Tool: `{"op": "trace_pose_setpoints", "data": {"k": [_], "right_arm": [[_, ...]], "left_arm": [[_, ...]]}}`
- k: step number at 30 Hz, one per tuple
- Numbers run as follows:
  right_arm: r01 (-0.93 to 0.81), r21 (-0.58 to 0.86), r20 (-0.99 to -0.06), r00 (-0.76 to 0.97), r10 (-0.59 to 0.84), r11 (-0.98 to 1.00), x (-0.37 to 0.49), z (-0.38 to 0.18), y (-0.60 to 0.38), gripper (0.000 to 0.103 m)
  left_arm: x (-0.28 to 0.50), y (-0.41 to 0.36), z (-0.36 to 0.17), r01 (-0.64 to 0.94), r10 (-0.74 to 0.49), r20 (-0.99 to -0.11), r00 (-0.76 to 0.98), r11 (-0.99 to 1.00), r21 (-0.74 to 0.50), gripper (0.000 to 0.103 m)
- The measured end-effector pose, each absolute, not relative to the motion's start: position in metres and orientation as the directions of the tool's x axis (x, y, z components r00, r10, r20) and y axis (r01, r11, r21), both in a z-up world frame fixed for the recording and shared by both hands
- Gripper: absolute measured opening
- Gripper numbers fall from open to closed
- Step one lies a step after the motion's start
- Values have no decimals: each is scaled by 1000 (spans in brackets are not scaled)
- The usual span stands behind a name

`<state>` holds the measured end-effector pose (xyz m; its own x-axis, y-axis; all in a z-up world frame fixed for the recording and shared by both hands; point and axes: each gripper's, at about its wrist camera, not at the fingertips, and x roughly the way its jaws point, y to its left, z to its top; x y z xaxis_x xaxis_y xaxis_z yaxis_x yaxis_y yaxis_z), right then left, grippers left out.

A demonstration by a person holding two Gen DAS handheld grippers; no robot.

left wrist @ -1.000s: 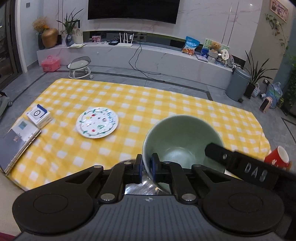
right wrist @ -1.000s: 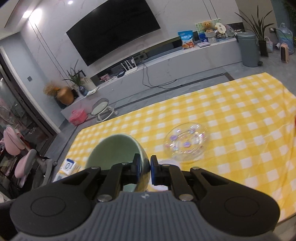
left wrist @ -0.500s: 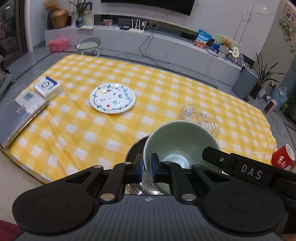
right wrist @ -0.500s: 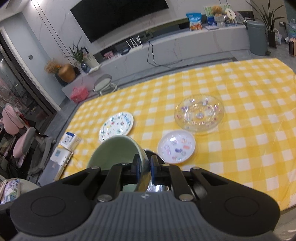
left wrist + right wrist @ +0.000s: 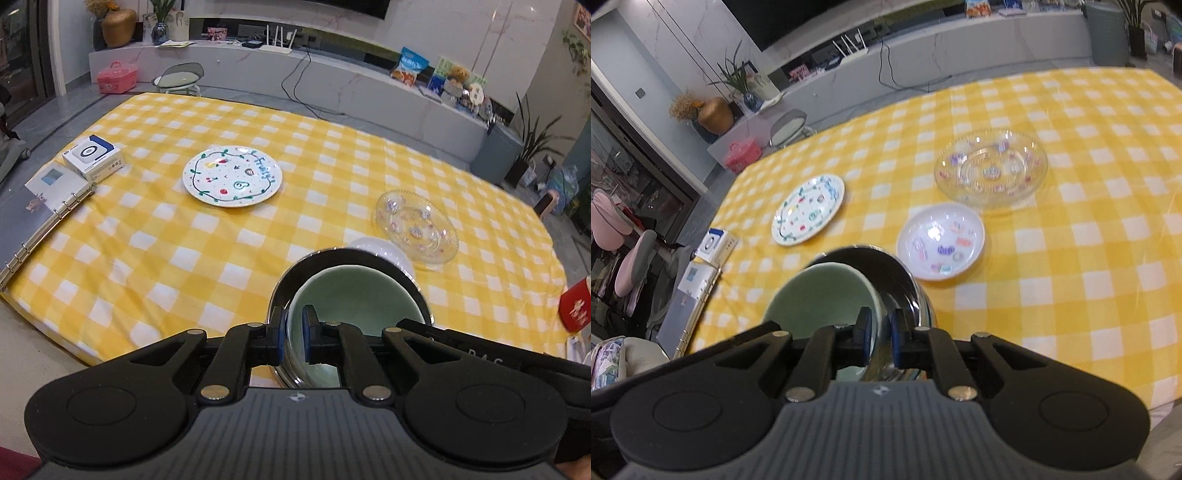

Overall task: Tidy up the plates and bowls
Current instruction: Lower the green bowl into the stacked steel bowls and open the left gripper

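Green bowl point(image 5: 354, 299) is pinched at its rim from both sides, by the left gripper point(image 5: 293, 334) and the right gripper point(image 5: 877, 332), and is seen inside a steel bowl point(image 5: 905, 284). Just beyond, a small white dish point(image 5: 942, 245) is laid on the yellow checked cloth point(image 5: 184, 251), then a glass plate point(image 5: 991, 171) and a painted plate point(image 5: 232, 175) farther out.

The green bowl point(image 5: 354, 295) sits inside the steel bowl point(image 5: 417, 291); relative to that steel bowl, the small white dish point(image 5: 942, 242) lies just beyond to the right; the glass plate point(image 5: 991, 168) farther back right; the painted plate point(image 5: 232, 176) well back left; the ring binder point(image 5: 33, 218) far left.
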<state>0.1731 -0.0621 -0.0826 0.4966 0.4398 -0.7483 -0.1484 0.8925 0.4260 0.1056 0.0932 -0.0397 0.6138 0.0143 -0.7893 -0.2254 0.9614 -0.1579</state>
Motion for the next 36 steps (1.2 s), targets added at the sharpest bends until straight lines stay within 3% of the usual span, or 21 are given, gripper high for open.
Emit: {"op": "trace_pose_setpoints", "data": {"k": [2, 3, 7, 13, 21, 24, 28, 30, 32, 36], "right_arm": [[-160, 416, -747, 500, 437, 895, 173, -85, -61, 9], [-166, 409, -745, 507, 434, 897, 173, -85, -61, 9], [-196, 437, -711, 523, 470, 878, 174, -79, -60, 10], [-195, 371, -726, 548, 415, 908, 174, -83, -58, 9], [-176, 395, -722, 548, 423, 902, 177, -83, -63, 9], [-179, 398, -715, 553, 427, 900, 175, -80, -64, 10], [-182, 397, -706, 565, 426, 900, 174, -75, -65, 13], [-180, 391, -705, 572, 420, 902, 173, -73, -65, 18], [-186, 404, -699, 569, 434, 895, 173, -72, -66, 25], [-179, 364, -699, 597, 395, 914, 172, -68, -66, 41]], "left_arm": [[106, 90, -42, -221, 31, -789, 613, 966, -133, 10], [106, 88, -42, -210, 31, -784, 620, 969, -128, 5], [105, 84, -42, -150, -97, -767, 634, 958, -245, 4], [104, 73, -45, -161, 15, -766, 642, 980, -117, 5], [105, 86, -41, -194, 3, -768, 640, 968, -157, 7], [107, 93, -41, -190, -20, -780, 626, 966, -177, 18], [108, 103, -42, -214, -47, -789, 613, 951, -222, 25], [108, 104, -43, -188, -85, -787, 611, 950, -249, 45], [106, 101, -40, -160, -103, -775, 624, 953, -255, 59], [102, 96, -34, -197, 10, -746, 666, 967, -163, 79]]}}
